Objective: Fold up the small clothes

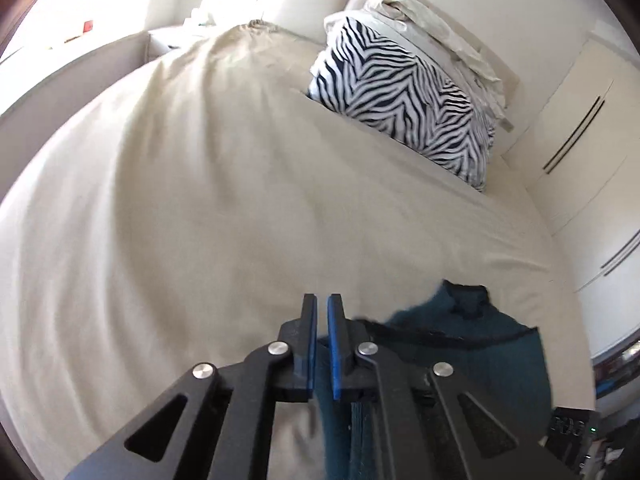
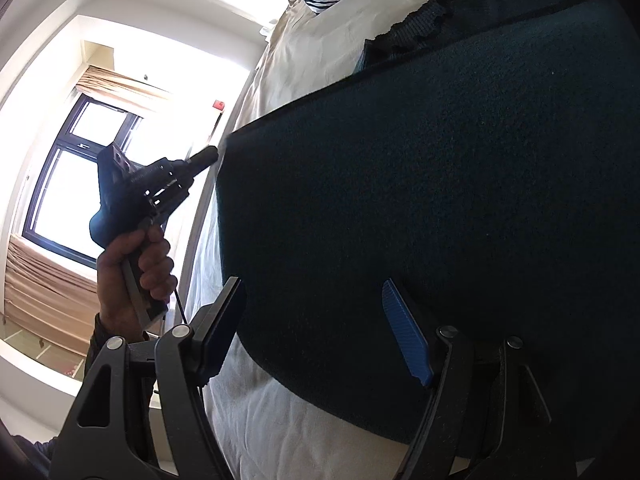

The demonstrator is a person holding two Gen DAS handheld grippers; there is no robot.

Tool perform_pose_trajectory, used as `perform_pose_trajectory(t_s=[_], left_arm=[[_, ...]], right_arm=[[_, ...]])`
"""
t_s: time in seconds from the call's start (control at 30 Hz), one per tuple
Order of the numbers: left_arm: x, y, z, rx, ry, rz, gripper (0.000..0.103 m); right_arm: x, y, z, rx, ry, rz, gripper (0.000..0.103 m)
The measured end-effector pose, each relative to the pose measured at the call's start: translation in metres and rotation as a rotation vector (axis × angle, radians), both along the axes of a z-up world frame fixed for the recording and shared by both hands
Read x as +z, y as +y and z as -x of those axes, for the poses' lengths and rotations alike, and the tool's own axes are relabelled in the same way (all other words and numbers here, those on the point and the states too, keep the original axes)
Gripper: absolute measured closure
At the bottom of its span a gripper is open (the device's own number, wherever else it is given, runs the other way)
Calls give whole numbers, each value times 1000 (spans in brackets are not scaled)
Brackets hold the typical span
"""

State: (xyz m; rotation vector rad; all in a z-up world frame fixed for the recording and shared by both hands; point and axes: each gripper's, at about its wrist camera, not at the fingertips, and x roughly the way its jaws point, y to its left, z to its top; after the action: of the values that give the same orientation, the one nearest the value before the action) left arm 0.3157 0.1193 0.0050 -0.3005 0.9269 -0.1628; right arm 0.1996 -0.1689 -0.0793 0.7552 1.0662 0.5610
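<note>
We saw the teal garment (image 2: 440, 184) spread on the cream bedsheet (image 1: 180, 200), lying just ahead of and beneath the right gripper (image 2: 316, 308), whose jaws stood wide and gripped nothing, one finger over the cloth and the other beside its edge. To the left gripper (image 1: 322, 312) the garment (image 1: 460, 340) lay below and to its right; its jaws were nearly together, and we could not tell whether cloth was pinched. A hand (image 2: 136, 280) held that gripper raised, angled toward the garment's corner.

Fuzzy matt teal knit garment (image 2: 440, 200)
</note>
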Motion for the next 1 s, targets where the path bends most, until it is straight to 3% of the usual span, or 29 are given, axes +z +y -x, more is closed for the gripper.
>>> perform_pose_trajectory(t_s=[0.03, 0.07, 0.13, 0.23, 0.27, 0.33, 0.47, 0.6, 0.8, 0.87, 0.93, 1.0], left_arm=[[-4, 2, -1, 3, 27, -7, 68], [-9, 9, 3, 22, 54, 15, 63], [-15, 25, 33, 52, 33, 145, 53], [-29, 34, 90, 0, 17, 356, 50], [-32, 34, 110, -15, 8, 387, 50], [-36, 25, 151, -51, -13, 372, 50], [-45, -2, 196, -121, -28, 244, 50], [-70, -17, 192, -150, 54, 220, 50], [-83, -38, 191, -196, 62, 174, 50], [-90, -45, 188, -208, 79, 159, 64], [-95, -42, 182, -190, 107, 190, 87], [-94, -43, 178, -198, 111, 204, 94]], right_arm=[[0, 1, 0, -4, -1, 0, 32], [1, 2, 1, -5, -4, 3, 32], [2, 5, 3, 5, -14, 6, 32], [1, 5, 6, 14, -17, 9, 32], [0, 3, 7, 13, -16, 5, 32], [0, 1, 7, 5, -10, -1, 32], [1, 0, 9, -5, -7, -3, 32], [0, 6, 5, -4, -7, 9, 32], [-2, 9, 4, -3, -6, 12, 32], [-3, 8, 2, -6, -4, 9, 32], [-3, 8, 2, -6, -6, 10, 32], [-4, 8, 3, -3, -8, 12, 32]])
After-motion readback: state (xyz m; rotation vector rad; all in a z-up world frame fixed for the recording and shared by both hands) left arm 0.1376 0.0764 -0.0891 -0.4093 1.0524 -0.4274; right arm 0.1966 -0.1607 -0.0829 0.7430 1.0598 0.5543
